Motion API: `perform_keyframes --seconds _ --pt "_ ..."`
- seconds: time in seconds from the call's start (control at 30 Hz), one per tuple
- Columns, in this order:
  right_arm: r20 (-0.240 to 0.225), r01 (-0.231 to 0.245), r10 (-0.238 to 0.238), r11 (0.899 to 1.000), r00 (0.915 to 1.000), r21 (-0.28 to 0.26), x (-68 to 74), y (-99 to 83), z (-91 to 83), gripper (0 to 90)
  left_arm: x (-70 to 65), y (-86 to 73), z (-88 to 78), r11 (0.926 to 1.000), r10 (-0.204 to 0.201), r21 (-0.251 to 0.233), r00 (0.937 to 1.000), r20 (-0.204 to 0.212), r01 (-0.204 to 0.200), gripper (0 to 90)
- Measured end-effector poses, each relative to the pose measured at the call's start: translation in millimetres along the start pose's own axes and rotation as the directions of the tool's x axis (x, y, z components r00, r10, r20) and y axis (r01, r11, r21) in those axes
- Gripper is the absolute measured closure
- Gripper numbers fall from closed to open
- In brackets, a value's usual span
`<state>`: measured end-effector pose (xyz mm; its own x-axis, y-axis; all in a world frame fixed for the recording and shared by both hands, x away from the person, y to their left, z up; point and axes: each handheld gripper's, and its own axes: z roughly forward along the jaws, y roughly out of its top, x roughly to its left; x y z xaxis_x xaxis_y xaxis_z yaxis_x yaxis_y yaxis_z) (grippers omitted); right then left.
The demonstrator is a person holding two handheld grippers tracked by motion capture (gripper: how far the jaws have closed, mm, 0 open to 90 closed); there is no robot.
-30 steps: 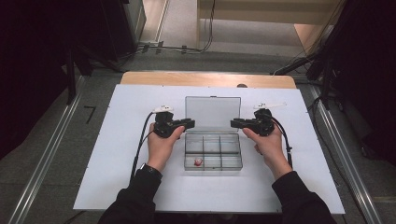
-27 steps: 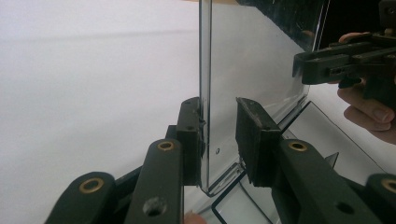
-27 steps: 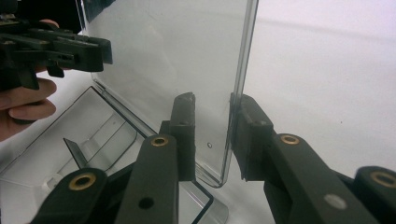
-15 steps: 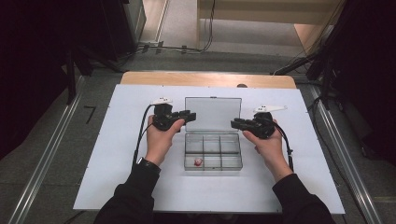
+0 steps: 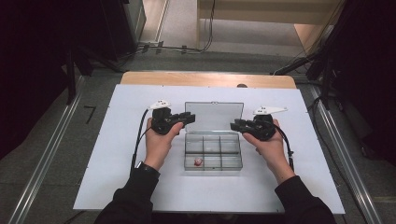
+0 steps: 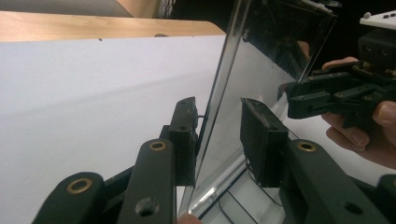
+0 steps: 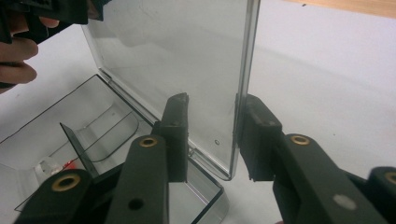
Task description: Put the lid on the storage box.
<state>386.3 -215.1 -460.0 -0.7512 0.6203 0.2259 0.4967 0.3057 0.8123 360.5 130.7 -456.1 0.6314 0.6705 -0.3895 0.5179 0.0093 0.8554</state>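
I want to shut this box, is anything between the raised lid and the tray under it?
Nothing visible blocks the lid from the tray; a small red and white piece lies low in one compartment.

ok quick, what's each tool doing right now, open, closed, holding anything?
Left tool: open, jaws astride the clear lid's edge, not pressing it.
Right tool: open, jaws astride the lid's opposite edge, not gripping.

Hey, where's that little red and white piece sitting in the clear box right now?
In the high view, the small red and white piece lies in the front-left compartment of the clear box, nearer the left gripper.
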Motion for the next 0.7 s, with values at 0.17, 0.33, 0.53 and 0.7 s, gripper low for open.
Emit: perform_keyframes --seconds 0.17,0.33,0.53,0.7 --pt "-0.013 -0.012 0.011 0.998 0.9999 -0.057 6.4 8.5 -11.6 53.8 -4.8 -3.5 -4.4 0.9998 0.015 -0.01 0.9998 0.013 -0.015 63.8" --pt "0.001 0.022 -0.022 0.996 0.9998 -0.082 14.6 19.5 -22.7 51.8 -8.4 -6.7 -8.1 0.9995 0.027 -0.017 0.9994 0.022 -0.027 62.3" --pt "0.007 0.04 -0.039 0.996 0.9992 -0.085 22.6 23.0 -28.1 55.7 -11.3 -11.1 -12.1 0.999 0.039 -0.024 0.9987 0.031 -0.039 61.2" --pt "0.007 0.039 -0.039 0.997 0.9992 -0.073 26.7 21.9 -28.5 56.5 -12.8 -12.5 -14.4 0.9987 0.046 -0.022 0.9985 0.028 -0.045 61.0"
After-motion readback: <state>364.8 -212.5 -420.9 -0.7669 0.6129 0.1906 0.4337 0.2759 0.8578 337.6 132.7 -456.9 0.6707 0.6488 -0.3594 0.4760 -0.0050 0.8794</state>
